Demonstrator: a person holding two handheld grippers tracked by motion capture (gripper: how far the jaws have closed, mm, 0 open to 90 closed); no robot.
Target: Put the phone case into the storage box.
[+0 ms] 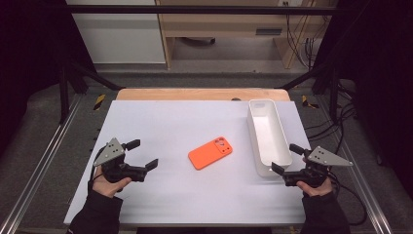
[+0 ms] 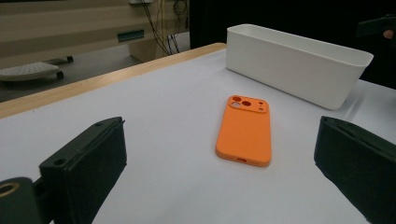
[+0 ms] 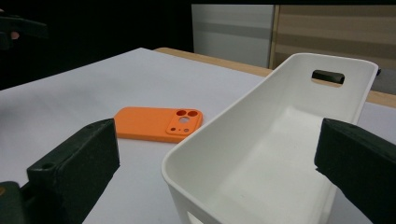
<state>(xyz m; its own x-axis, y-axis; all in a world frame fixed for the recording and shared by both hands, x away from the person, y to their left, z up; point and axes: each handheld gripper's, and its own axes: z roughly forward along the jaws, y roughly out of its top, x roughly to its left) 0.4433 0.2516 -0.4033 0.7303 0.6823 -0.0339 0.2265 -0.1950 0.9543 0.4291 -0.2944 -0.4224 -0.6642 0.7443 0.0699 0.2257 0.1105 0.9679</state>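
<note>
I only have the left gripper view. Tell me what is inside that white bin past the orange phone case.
Observer: The right gripper view looks straight into the white bin: nothing lies in it, bare walls and floor.
Operator: Report where the right gripper stands.
Observer: In the high view the right gripper sits at the bin's near end, jaws open, holding nothing.
Operator: Say whether the bin has handles.
Observer: A slot handle is cut in its far end wall.
Operator: Check how the orange phone case lies against the bin.
Observer: From above, the orange phone case lies flat and skewed, apart from the bin, between it and the left gripper, whose jaws are open.
</note>
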